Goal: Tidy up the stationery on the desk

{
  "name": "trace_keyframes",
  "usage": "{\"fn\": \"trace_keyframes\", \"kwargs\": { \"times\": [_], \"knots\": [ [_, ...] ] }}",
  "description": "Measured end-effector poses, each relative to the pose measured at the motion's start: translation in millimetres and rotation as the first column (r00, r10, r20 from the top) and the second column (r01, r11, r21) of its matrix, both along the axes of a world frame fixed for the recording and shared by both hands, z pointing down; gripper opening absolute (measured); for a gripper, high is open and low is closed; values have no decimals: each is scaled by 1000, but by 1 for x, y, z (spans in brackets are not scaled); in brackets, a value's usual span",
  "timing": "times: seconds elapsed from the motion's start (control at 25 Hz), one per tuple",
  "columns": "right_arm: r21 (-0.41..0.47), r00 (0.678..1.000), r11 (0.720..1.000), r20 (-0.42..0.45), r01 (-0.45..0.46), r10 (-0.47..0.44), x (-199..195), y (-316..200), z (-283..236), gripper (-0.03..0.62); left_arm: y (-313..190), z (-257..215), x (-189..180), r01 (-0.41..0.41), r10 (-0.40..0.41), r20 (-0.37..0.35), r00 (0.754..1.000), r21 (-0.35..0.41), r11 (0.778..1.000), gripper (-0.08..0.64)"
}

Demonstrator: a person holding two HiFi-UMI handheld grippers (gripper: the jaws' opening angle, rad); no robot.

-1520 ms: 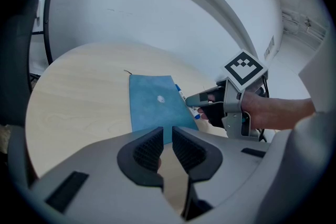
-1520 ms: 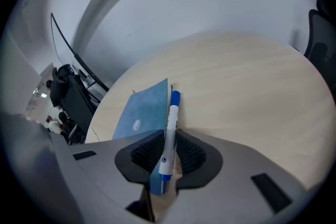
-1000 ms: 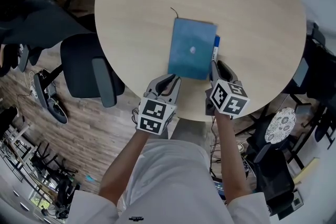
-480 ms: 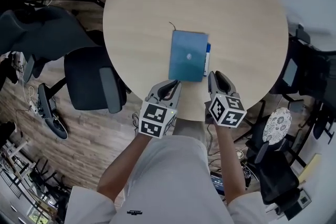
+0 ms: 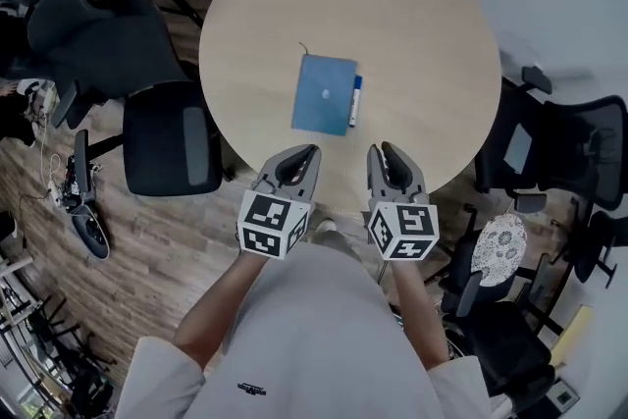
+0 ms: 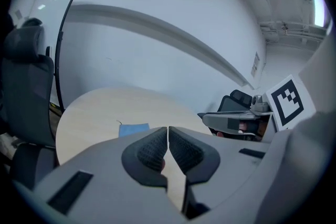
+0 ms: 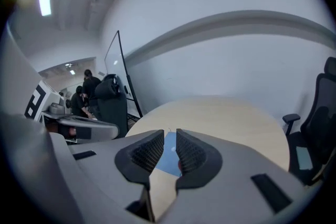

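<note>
Left gripper [image 5: 302, 155] and right gripper [image 5: 382, 153] are hovering at the table's [image 5: 412, 25] 6 o'clock edge, notebook [image 5: 324, 93] and pen [image 5: 354, 101] lying clear at their 12 o'clock. Left jaws have just been closing together, empty; right jaws are standing narrowly parted, empty.

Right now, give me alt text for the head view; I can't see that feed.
A blue notebook lies on a round pale wooden table, a blue-and-white pen along its right edge. The left gripper and right gripper hover empty at the table's near edge, short of both; black office chairs stand around it.
</note>
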State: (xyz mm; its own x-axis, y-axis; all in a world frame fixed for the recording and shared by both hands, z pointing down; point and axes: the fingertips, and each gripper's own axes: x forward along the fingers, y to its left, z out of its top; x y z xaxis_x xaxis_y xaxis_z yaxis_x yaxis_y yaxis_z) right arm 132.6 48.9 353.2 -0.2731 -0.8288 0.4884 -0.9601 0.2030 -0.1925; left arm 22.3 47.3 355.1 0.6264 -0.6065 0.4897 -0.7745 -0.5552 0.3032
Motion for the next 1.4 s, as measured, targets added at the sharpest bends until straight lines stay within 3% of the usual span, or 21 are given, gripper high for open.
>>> {"fn": "trace_keyframes", "kwargs": {
  "times": [0.32,0.56,0.72,0.92,1.4],
  "knots": [
    [141,996,987,-33,81,-77,11,119,-59,92,110,-61,26,22,-23,8,1000,147,989,23],
    [176,995,980,-56,88,-79,14,189,-75,92,184,-81,32,18,-18,2,1000,153,988,23],
    [157,999,987,-42,29,-22,13,217,-74,64,219,-82,35,-50,45,40,998,151,987,23],
    [149,999,989,-36,-11,17,0,228,-73,63,237,-79,30,-103,99,38,994,142,984,24],
    [137,997,990,-73,-26,37,-38,223,-73,55,212,-85,5,-110,111,3,994,177,978,25]
  ]
}}
